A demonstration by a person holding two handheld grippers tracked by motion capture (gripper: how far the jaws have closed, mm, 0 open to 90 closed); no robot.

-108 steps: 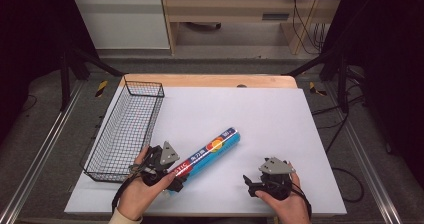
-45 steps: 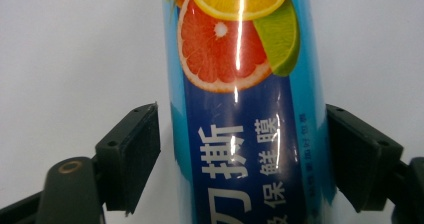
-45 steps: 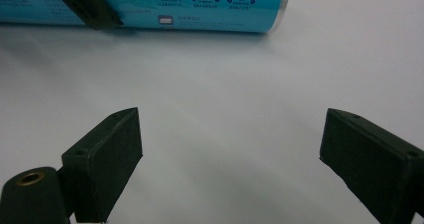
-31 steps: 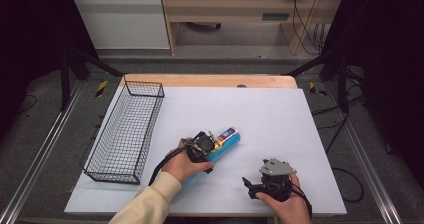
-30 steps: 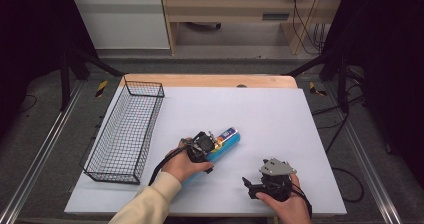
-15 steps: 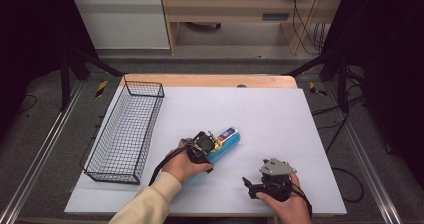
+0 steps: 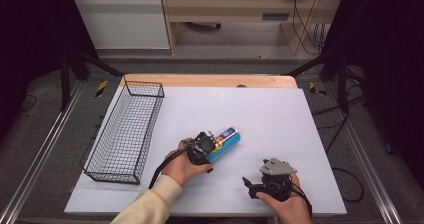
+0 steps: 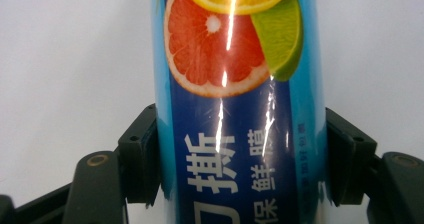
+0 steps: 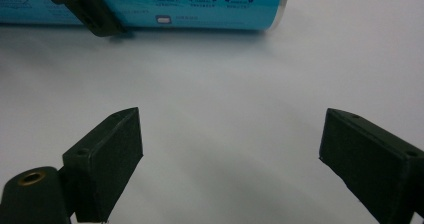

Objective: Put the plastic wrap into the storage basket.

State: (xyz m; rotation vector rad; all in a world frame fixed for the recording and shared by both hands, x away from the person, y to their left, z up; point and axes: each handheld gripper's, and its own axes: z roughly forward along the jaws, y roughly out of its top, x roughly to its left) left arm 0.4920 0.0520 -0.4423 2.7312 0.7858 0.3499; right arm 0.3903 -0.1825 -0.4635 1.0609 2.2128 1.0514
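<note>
Left gripper clamps blue box; citrus print in left gripper view

White table with 1 wire basket at left, 1 blue tube near centre.

Around the blue tube the white table lies bare beyond and to its right, while the wire basket blocks passage on its left side.
</note>
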